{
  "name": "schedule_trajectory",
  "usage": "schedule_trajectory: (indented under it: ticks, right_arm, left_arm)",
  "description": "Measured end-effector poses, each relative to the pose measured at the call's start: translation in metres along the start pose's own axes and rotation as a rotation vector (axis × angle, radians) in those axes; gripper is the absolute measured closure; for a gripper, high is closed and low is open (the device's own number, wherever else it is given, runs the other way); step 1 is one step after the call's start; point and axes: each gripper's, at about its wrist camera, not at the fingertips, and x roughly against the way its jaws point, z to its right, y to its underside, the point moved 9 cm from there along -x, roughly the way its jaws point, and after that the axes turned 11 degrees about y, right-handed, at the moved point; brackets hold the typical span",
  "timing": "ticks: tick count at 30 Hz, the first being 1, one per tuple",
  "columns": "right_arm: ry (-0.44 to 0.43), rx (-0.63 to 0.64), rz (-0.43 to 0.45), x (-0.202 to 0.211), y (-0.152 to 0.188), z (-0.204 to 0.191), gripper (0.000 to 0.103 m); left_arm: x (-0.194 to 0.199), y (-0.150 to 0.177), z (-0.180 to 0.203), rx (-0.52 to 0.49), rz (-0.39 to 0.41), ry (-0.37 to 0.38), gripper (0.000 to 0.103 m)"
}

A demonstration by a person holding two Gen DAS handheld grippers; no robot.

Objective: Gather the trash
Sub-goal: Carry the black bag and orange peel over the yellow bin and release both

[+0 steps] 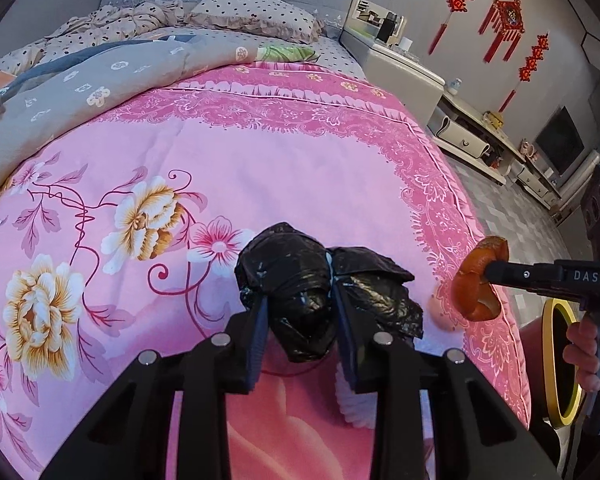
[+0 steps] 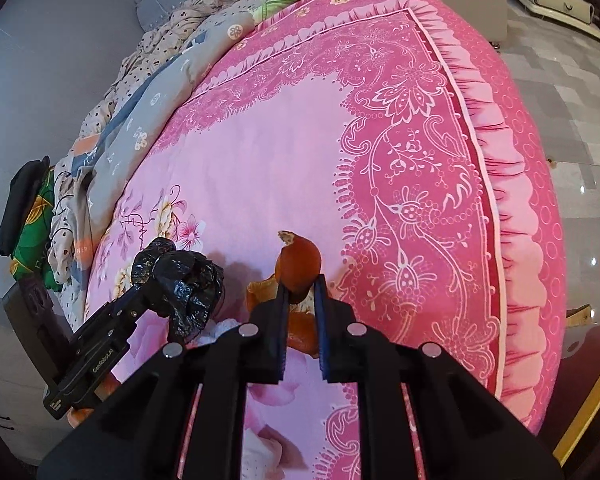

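Note:
My left gripper [image 1: 298, 300] is shut on a crumpled black trash bag [image 1: 296, 280] and holds it just above the pink floral bedspread [image 1: 260, 168]. The bag and left gripper also show in the right wrist view, the bag [image 2: 180, 280] at lower left. My right gripper [image 2: 301, 280] is shut on an orange peel [image 2: 298, 262], held above the bedspread [image 2: 268, 160]. In the left wrist view the peel [image 1: 476, 280] hangs from the right gripper [image 1: 486, 270] to the right of the bag, near the bed's edge.
Rumpled grey and polka-dot bedding and a pillow [image 1: 256, 10] lie at the bed's head. A white nightstand [image 1: 400, 68] and low cabinets [image 1: 472, 136] stand along the right wall. A gold-rimmed round object [image 1: 560, 360] sits beside the bed. Tiled floor [image 2: 572, 120] lies right.

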Motion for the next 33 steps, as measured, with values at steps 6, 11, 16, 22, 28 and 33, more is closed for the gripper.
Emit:
schedule_trajectory:
  ticks: [6,11,16,22,28,33]
  right_arm:
    - [-0.007,0.003,0.044,0.041,0.020,0.018,0.091]
    - [-0.001,-0.005,0.076,0.070,0.035,0.036,0.091]
    - [0.011,-0.025,0.108,0.101,0.049,0.062,0.091]
    - [0.035,-0.057,0.155,0.136,0.063,0.100,0.091]
    - [0.068,-0.105,0.195,0.168,0.075,0.144,0.091]
    - [0.101,-0.158,0.226,0.193,0.084,0.184,0.091]
  left_arm:
    - [0.019,0.004,0.020,-0.012,0.013,0.007,0.074]
    - [0.030,0.008,0.048,-0.044,0.023,0.023,0.074]
    - [0.037,0.014,0.083,-0.078,0.023,0.041,0.074]
    - [0.040,0.025,0.135,-0.114,0.018,0.120,0.074]
    - [0.037,0.036,0.194,-0.176,0.006,0.185,0.074]
    - [0.029,0.048,0.241,-0.230,-0.015,0.227,0.074]
